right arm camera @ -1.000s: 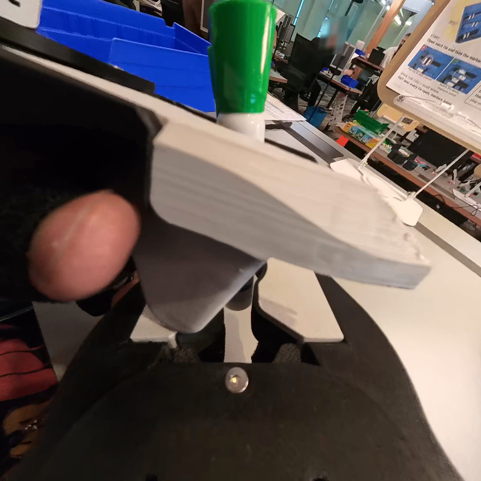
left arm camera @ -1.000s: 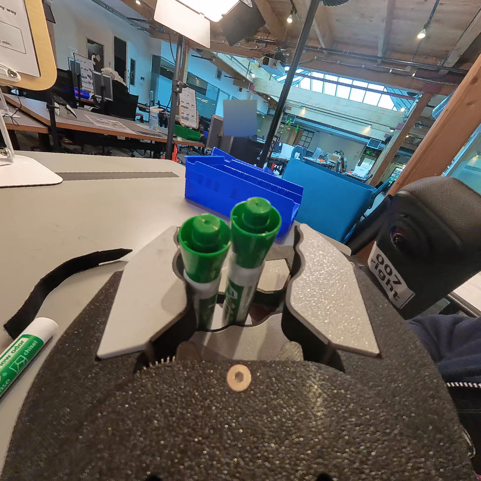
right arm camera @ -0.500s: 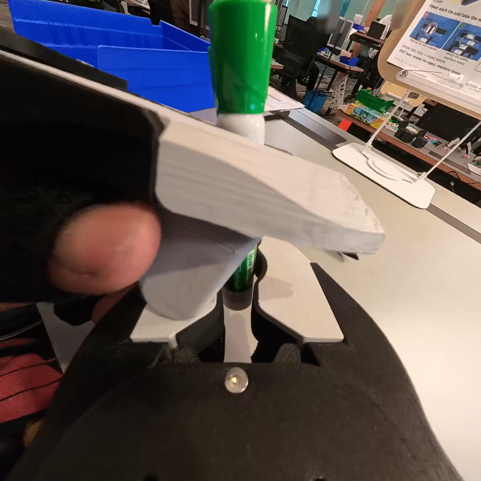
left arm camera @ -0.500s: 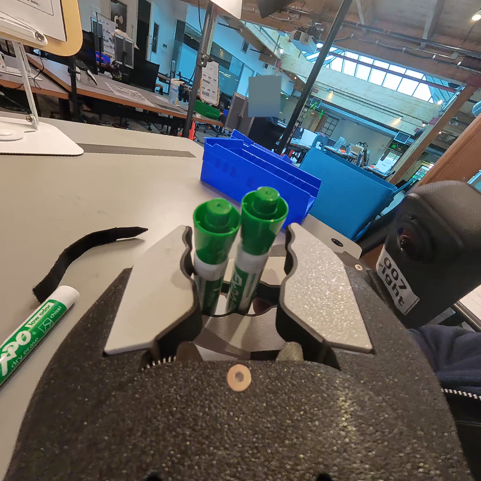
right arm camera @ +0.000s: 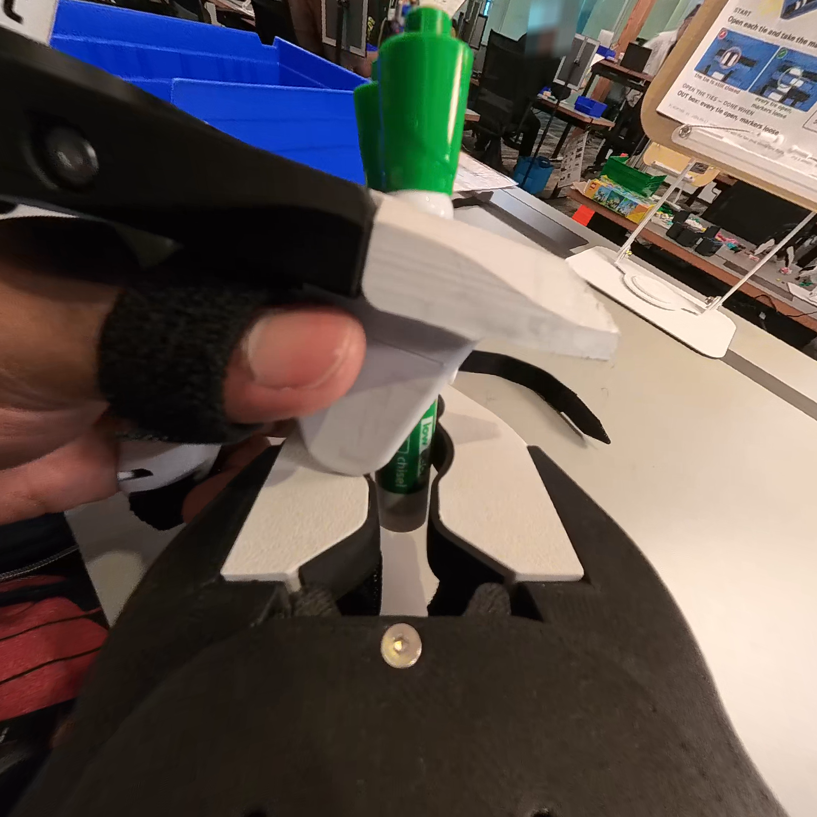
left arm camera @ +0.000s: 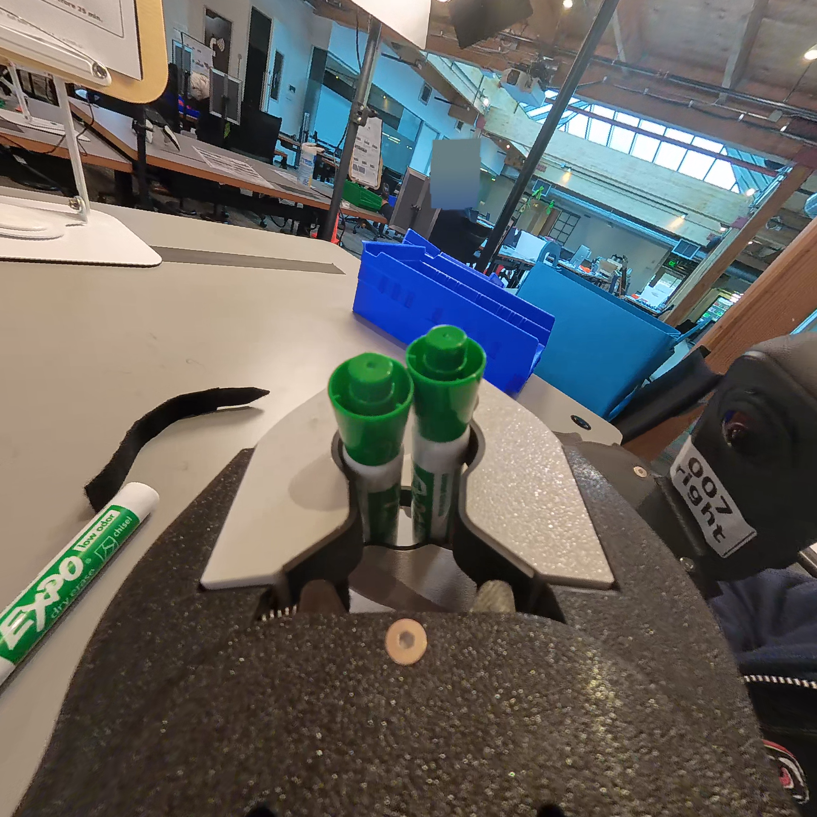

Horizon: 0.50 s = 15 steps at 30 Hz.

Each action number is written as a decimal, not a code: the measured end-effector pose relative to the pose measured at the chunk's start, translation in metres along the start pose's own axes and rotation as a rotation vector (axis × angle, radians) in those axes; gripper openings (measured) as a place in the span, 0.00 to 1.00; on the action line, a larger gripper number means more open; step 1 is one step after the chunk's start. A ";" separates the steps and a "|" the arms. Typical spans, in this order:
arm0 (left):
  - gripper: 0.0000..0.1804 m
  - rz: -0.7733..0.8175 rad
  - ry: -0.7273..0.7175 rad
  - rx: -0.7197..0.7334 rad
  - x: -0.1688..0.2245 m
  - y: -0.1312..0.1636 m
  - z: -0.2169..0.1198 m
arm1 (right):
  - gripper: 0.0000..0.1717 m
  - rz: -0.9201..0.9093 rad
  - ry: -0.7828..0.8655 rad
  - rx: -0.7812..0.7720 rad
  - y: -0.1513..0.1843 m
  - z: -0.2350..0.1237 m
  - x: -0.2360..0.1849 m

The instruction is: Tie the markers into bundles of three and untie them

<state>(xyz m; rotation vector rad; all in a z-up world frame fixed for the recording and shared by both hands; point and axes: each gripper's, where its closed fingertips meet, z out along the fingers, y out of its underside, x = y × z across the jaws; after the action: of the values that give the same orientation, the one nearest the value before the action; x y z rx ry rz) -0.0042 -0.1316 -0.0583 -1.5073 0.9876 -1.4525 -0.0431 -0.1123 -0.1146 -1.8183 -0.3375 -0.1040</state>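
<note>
My left gripper (left arm camera: 406, 424) is shut on two green-capped markers (left arm camera: 371, 415) that stand upright side by side in the notches of its fingers. My right gripper (right arm camera: 404, 464) is shut on the lower barrel of one green marker (right arm camera: 406, 468), just below the left gripper's grey finger (right arm camera: 464, 274); its caps (right arm camera: 415, 115) rise above. A third green marker (left arm camera: 66, 583) lies on the grey table (left arm camera: 199, 331) at the left. A black strap (left arm camera: 146, 433) lies curled beside it, and it also shows in the right wrist view (right arm camera: 544, 393).
A blue bin (left arm camera: 442, 309) stands behind the markers, also in the right wrist view (right arm camera: 221, 88). A white sign stand (left arm camera: 66, 247) is at the far left. A hand in a fingerless black glove (right arm camera: 265, 353) holds the left gripper. The right gripper's body (left arm camera: 751, 464) is close on the right. Tip to tip, the grippers are about 7 centimeters apart.
My left fingers have closed in from a loose gap until both press the two markers. The right gripper has kept its hold on its marker. Both views have shifted slightly.
</note>
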 end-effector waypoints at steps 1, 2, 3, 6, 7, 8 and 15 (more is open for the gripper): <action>0.24 0.001 -0.004 -0.002 -0.001 0.000 0.000 | 0.11 -0.005 0.009 0.001 0.000 0.000 0.000; 0.21 0.001 -0.004 0.003 -0.001 -0.001 0.000 | 0.12 -0.012 0.015 0.002 0.000 0.000 0.001; 0.21 -0.002 -0.001 0.004 -0.001 -0.001 0.000 | 0.12 -0.012 0.020 0.002 0.000 0.000 0.001; 0.21 0.003 0.004 0.007 0.000 -0.001 0.000 | 0.12 -0.013 0.028 0.001 0.000 0.001 0.002; 0.21 0.001 0.003 0.008 -0.001 -0.001 0.000 | 0.12 -0.014 0.031 -0.001 0.000 0.001 0.002; 0.21 -0.001 0.003 0.008 -0.001 -0.001 0.000 | 0.12 -0.014 0.031 -0.002 0.000 0.001 0.002; 0.20 -0.025 0.032 -0.012 -0.001 0.000 0.000 | 0.13 -0.064 0.056 -0.004 0.001 0.003 0.004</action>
<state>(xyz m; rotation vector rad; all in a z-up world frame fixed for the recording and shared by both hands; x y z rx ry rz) -0.0039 -0.1312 -0.0589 -1.5140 1.0010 -1.4947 -0.0394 -0.1094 -0.1156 -1.8052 -0.3561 -0.2003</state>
